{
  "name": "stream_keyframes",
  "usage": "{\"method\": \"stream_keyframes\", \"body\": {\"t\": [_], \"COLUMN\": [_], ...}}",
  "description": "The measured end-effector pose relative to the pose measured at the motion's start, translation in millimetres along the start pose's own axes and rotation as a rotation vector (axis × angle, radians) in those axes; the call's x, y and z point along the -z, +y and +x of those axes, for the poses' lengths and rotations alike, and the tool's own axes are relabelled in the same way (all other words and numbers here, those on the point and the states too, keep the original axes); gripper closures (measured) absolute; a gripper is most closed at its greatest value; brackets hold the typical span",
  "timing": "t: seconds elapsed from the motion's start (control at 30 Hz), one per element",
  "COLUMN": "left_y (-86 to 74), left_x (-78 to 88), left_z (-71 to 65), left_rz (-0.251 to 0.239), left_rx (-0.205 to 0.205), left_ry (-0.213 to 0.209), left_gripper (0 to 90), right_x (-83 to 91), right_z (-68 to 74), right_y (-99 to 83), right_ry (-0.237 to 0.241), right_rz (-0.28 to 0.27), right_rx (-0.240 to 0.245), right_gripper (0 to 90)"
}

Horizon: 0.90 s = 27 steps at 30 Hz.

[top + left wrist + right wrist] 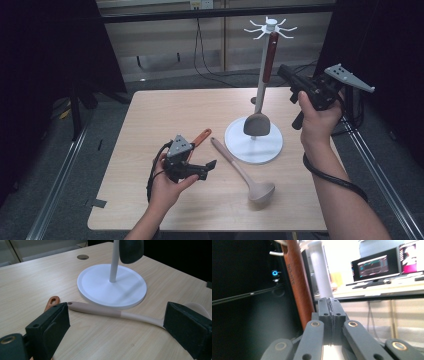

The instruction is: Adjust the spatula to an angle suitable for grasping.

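Right gripper [286,71] being held pressed shut, empty, beside spatula [264,90] | handle lettering unreadable | left gripper [209,166] being held wide open, empty, over ladle [243,171]

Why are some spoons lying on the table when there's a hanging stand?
Two look out of place. The beige ladle lies flat on the table beside the white stand, and an orange-handled utensil lies partly under the left gripper. The spatula hangs on the stand. Nothing looks spilled or broken.

pale matt wood-grain table [165,115], glossy white stand [100,287] (probably plastic), smooth beige ladle [112,312].
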<state>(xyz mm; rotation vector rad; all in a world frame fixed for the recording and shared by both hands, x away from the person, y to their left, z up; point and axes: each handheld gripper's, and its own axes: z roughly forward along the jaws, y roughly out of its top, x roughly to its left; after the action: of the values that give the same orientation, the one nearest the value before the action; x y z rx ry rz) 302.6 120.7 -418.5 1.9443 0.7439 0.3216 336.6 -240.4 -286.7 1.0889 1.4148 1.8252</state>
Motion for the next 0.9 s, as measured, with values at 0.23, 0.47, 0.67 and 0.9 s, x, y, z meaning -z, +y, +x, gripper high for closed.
{"method": "stream_keyframes", "body": {"t": [0.23,0.47,0.67,0.9], "left_y": [-0.4,-1.2,-1.6,-1.8], "left_x": [-1.1,-1.7,-2.0,-2.0], "left_z": [-1.2,-1.2,-1.0,-1.7], "left_rz": [0.005,0.004,0.009,0.008], "left_rx": [-0.004,-0.005,-0.006,-0.002], "left_ry": [0.001,-0.005,-0.005,-0.007], "left_gripper": [6.7,6.8,7.0,7.0], "right_x": [-2.1,-5.4,-9.5,-11.0], "right_z": [1.4,1.8,2.7,1.7], "right_y": [8.7,18.3,31.2,45.1], "right_ry": [-0.042,-0.074,-0.09,-0.101], "right_rz": [-0.061,-0.079,-0.094,-0.112], "right_rx": [0.003,0.012,0.031,0.032], "right_gripper": [90.0,90.0,90.0,90.0]}}
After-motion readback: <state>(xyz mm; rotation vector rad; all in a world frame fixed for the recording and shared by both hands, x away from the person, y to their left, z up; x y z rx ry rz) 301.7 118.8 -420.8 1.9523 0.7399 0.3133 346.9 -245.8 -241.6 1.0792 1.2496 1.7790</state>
